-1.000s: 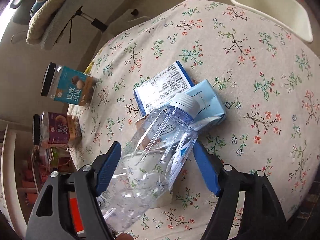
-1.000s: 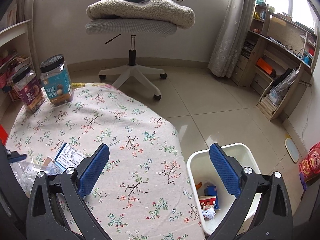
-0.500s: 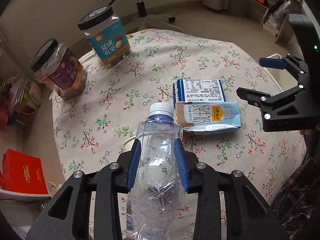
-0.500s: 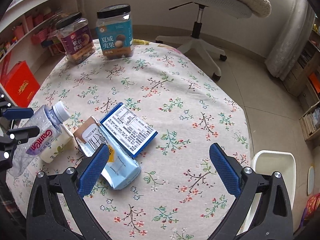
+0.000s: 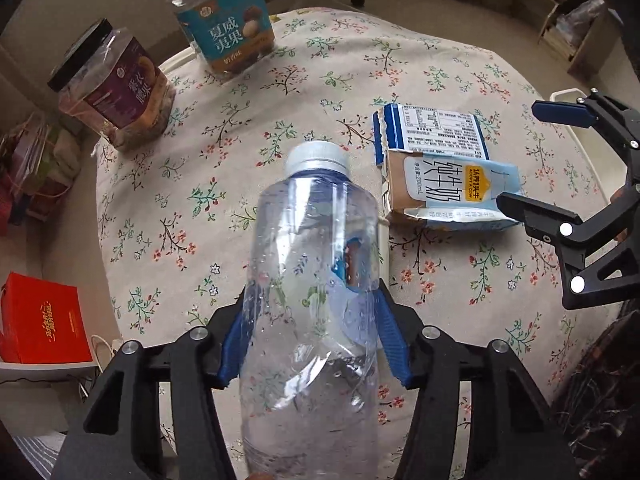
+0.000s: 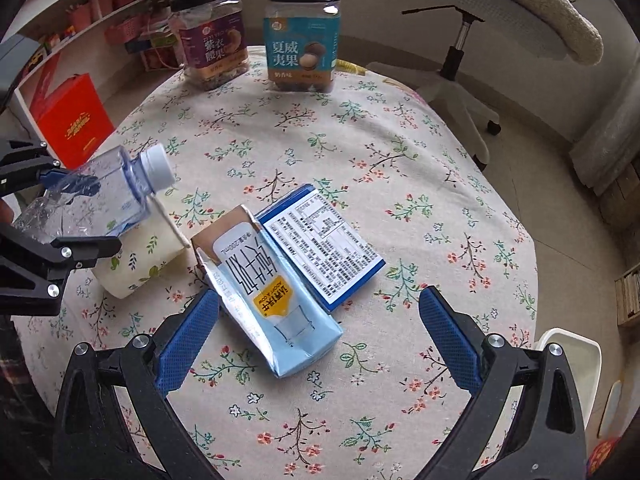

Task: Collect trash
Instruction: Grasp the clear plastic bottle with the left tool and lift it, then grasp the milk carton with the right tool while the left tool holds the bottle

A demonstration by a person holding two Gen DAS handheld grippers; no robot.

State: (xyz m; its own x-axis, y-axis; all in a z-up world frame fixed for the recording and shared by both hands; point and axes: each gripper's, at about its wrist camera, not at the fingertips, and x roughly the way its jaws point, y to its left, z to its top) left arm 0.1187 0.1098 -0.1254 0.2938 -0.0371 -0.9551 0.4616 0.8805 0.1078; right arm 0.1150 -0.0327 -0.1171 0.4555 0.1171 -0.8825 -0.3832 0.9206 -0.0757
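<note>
The clear plastic bottle (image 5: 316,276) is the piece of trash in hand: it sits between the blue pads of the left gripper (image 5: 314,340), lifted off the floral tablecloth (image 5: 248,120) with its white cap pointing away from the camera. The jaws are easing apart at this moment, yet the pads press on the bottle's crumpled sides, so it counts as held. From the right wrist view the same bottle (image 6: 100,192) hangs above a white paper cup (image 6: 140,256) lying on its side on the cloth.

Just right of the bottle lies the flattened light-blue milk carton (image 5: 448,192), overlapping a dark-blue box (image 5: 432,132) with a printed label, which lies beyond it. The right gripper (image 6: 320,340) hovers over the carton (image 6: 272,300) with its jaws wide and nothing between the pads.

Further from the bottle, at the far edge of the table, stand two sealed snack jars (image 5: 224,24), likely not trash. The white bin (image 6: 572,364) sits on the floor past the table edge, on the carton's side, well apart from the bottle.

My judgement: the job is partway. One item is picked but not binned; the carton, the box and the cup remain on the table.
</note>
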